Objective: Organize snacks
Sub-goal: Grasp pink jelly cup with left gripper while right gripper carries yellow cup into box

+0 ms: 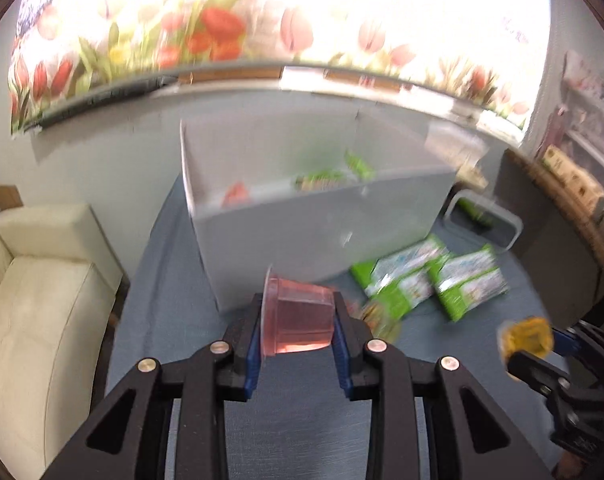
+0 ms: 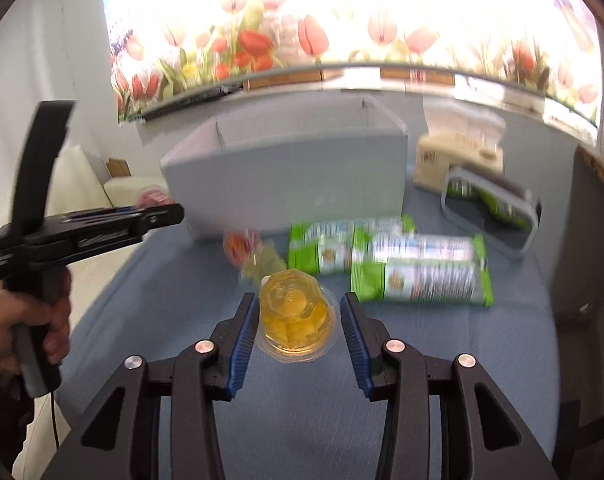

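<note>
Snacks: a pink jelly cup [image 1: 298,320] clamped in the left gripper [image 1: 298,332]; a yellow cup [image 2: 296,316] between the right gripper's [image 2: 298,330] parted fingers. Ahead, white box [image 1: 322,220] on blue tablecloth [image 2: 442,360], tulip curtain [image 2: 342,40] behind.

A tulip-printed curtain [image 1: 230,36], strongly backlit by daylight, is hung across the far side above a pale blue-grey wall [image 1: 102,160]. A cream upholstered seat [image 1: 42,300] is seen beside the blue-covered surface [image 2: 442,344].

The left gripper [image 1: 298,330] has its jaws clamped tight, while the right gripper [image 2: 300,328] has its jaws spread.
</note>
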`<state>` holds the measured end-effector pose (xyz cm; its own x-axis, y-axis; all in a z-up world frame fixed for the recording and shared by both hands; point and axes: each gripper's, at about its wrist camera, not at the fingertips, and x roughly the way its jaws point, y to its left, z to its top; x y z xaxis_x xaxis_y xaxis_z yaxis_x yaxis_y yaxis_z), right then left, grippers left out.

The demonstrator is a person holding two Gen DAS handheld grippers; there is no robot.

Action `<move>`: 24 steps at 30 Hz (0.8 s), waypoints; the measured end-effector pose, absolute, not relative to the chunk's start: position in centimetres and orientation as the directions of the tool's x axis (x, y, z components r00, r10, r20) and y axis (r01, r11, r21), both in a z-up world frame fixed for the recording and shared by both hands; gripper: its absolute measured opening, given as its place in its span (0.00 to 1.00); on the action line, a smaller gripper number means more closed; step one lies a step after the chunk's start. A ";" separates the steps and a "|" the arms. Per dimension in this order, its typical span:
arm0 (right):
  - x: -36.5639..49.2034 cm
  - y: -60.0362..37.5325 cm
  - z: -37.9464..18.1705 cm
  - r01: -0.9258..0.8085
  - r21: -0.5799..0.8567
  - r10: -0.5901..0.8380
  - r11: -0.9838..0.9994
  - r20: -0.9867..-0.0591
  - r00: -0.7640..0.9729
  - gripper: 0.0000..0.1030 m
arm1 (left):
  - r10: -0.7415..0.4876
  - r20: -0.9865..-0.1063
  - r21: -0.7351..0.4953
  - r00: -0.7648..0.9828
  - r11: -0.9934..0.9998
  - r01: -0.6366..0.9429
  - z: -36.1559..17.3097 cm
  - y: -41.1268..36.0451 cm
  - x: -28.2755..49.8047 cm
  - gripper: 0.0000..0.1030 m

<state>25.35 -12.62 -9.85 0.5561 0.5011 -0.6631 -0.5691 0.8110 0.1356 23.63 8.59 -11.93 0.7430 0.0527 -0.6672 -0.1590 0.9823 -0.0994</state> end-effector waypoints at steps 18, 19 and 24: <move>41.6 -5.0 2.0 -0.616 0.104 0.552 0.781 -0.576 0.603 0.45 | 0.031 -0.582 -0.113 0.812 0.986 -0.119 -0.7 13.4 36.1 0.32; 42.2 -4.6 1.9 -0.620 0.106 0.555 0.777 -0.579 0.597 0.45 | 0.015 -0.590 -0.128 0.807 0.986 -0.111 -0.8 13.8 36.9 0.32; 45.8 -2.6 -0.1 -0.609 0.100 0.527 0.787 -0.623 0.578 0.45 | 0.022 -0.634 -0.111 0.773 0.987 -0.120 -2.8 15.0 40.0 0.32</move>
<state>45.85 -2.56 -0.12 0.5783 0.5269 -0.6229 -0.6088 0.7870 0.1005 40.00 14.99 -2.85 0.7728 0.0225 -0.6343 -0.1199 0.9865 -0.1112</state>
